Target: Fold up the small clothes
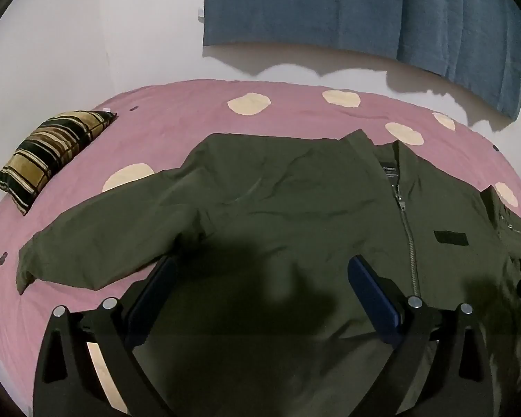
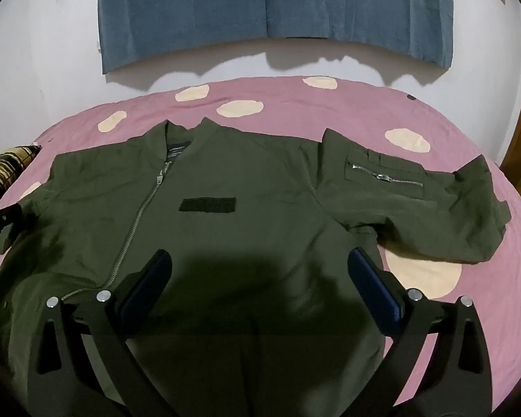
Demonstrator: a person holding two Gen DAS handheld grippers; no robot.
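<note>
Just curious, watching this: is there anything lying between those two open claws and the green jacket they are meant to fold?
Nothing visible. The left gripper and right gripper both hang open directly over the jacket, spread flat on the pink bedspread. The striped pillow lies off to the side.

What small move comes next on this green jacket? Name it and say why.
Probably bring the right tongs to the sleeve with the zip pocket and fold it across the chest. The jacket lies flat and zipped, both sleeves spread out, and both tongs, the left tongs too, are open and empty.
</note>
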